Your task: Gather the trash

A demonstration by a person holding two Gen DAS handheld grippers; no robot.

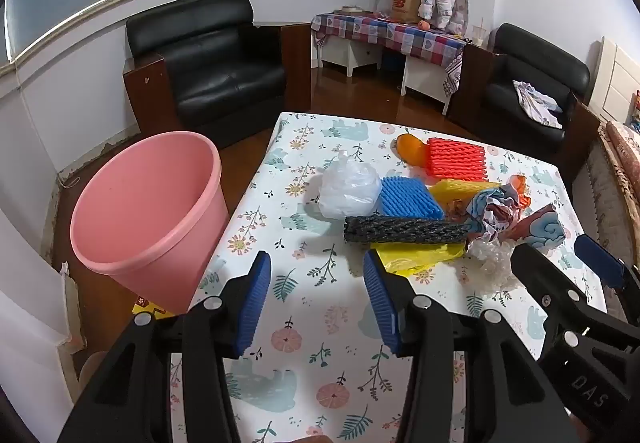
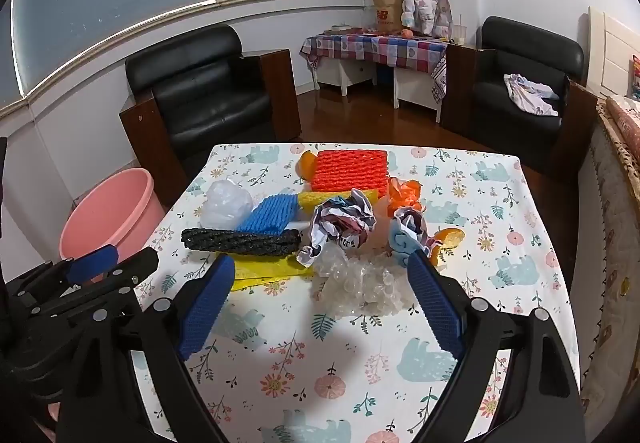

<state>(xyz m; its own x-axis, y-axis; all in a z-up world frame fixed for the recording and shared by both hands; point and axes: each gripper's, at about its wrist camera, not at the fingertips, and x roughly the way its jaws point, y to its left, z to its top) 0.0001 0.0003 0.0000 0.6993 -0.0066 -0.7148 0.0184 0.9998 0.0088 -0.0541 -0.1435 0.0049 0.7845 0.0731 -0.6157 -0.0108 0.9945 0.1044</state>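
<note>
Both wrist views tilt down, sharing the table (image 1: 304,323) from near.

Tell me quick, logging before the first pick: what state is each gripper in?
Left gripper: open, holding nothing.
Right gripper: open wide, holding nothing.

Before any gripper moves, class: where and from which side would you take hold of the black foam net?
Probably the black foam net's left end, which juts clear of the blue net lying across its right part. Come from above, jaws across its narrow width: it lies flat and long on the table, and both grippers are open.
</note>
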